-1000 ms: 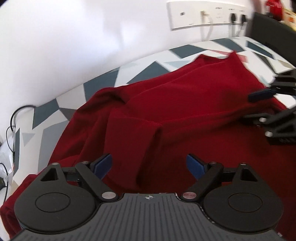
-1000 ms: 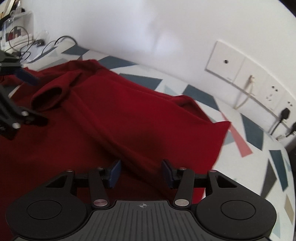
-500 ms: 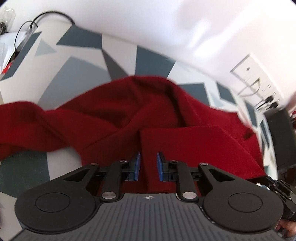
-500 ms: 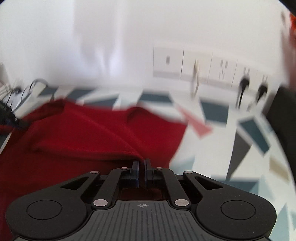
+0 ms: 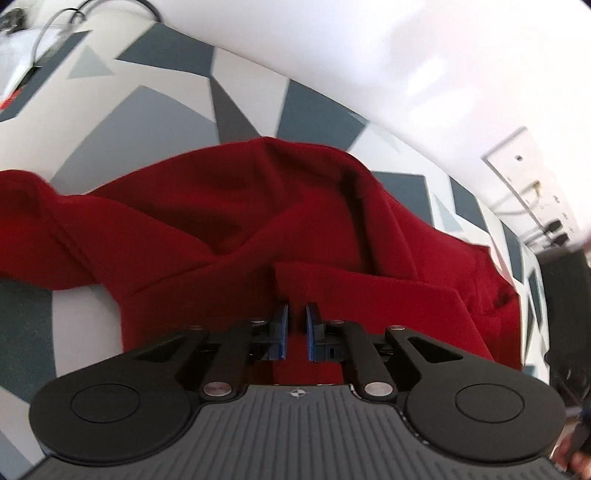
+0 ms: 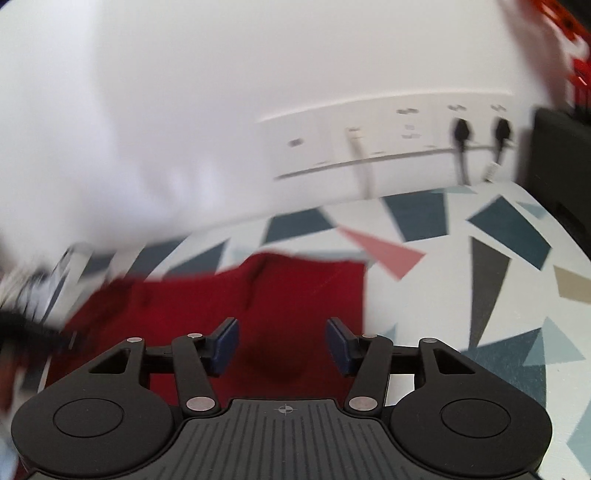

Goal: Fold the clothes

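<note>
Left gripper (image 5: 296, 321): jaws drawn narrow, blue pads (image 5: 281, 330) nearly together w/ a fold of the red garment (image 5: 229, 221) running up between them. Pads pinch the cloth edge right at the tips; a folded flap starts just above the tips and runs off to the right.

Right gripper (image 6: 282, 343): jaws opening, pads (image 6: 226, 341) apart, nothing clamped. Red cloth lies below the gap, not touching either pad as far as visible. Dark shadow patch on the cloth under the gap. Right view is motion-blurred, esp. left side.

Garment: bunched on the table (image 5: 155, 122), which has a white top w/ grey, blue and pink triangle pattern. In left view the cloth humps up in the middle w/ deep creases; one part trails off to the left edge. In right view the cloth has a straight edge on its right side, bare table beyond it.

Background: white wall (image 6: 184, 92) behind table. Socket strip (image 6: 388, 144) on wall, two black plugs (image 6: 461, 131) in it, one pale cable hanging. Dark box-like object (image 6: 561, 155) at far right, can't ID. Cables (image 5: 55, 22) at top left of left view.

Bit of a hand (image 5: 580, 458) shows at lower right corner of left view, blurred.
</note>
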Demonstrator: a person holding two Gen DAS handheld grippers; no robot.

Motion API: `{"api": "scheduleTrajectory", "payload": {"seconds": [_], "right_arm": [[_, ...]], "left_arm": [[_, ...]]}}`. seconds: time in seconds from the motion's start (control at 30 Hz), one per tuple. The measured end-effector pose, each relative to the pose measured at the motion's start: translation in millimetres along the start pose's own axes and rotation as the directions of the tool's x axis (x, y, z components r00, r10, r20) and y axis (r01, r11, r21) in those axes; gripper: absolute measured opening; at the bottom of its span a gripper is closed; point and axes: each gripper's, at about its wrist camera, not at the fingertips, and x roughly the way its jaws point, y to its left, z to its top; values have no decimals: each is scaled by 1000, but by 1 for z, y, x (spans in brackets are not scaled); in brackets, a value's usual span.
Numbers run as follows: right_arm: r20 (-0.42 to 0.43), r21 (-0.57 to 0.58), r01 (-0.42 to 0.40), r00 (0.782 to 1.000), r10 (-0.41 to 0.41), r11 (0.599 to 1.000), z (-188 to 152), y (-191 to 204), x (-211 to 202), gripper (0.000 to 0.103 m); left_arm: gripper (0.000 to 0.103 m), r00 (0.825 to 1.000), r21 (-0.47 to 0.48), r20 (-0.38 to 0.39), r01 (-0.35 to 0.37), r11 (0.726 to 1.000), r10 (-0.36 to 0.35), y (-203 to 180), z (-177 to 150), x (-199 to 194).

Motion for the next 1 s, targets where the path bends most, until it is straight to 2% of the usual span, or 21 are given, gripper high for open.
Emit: {"api": "scheduleTrajectory", "payload": {"seconds": [0.1,0.17,0.23,0.3,0.33,0.37,0.47,0.5,0.57,0.63,0.67,0.8,0.9,1.0], "right_arm": [[-33,-14,66,997,-66,998,14,-3,40,49],[-80,-71,128,988,-133,989,15,1,70,47],[-86,-138,186,976,-199,973,13,7,87,45],[-82,-183,229,965,-247,956,11,11,99,33],[-82,-182,238,963,-256,954,9,11,101,19],[-75,-175,240,964,-256,955,8,10,102,12],[-58,-115,222,971,-230,968,11,2,96,8],[-50,-89,216,974,-221,972,13,-1,94,8],[14,48,155,988,-155,987,21,-16,80,7],[90,189,84,991,-102,979,30,-33,68,7],[108,227,74,989,-100,971,33,-38,68,7],[71,251,102,990,-124,962,34,-44,92,7],[28,249,131,989,-142,960,23,-46,108,9],[31,225,148,987,-159,963,22,-42,100,38]], "left_arm": [[7,998,53,58,-10,999,7,-10,-4,-12],[7,995,97,102,-25,995,15,-17,-4,-21],[7,989,139,146,-42,989,22,-24,-4,-30],[7,982,167,183,-66,984,35,-28,-2,-35],[7,980,177,197,-76,981,40,-28,-1,-36],[6,979,180,200,-74,981,37,-28,-2,-35],[6,978,186,205,-65,981,26,-27,-3,-35],[6,977,186,213,-69,980,28,-28,-4,-37],[6,972,192,232,-79,978,34,-29,-6,-40],[6,967,203,252,-98,974,45,-30,-8,-40],[6,965,197,255,-109,974,57,-29,-7,-38],[6,956,150,280,-132,980,86,-21,-3,-30],[6,952,175,284,-165,971,111,-27,-5,-25],[8,957,206,258,-186,961,130,-28,-2,-11]]}}
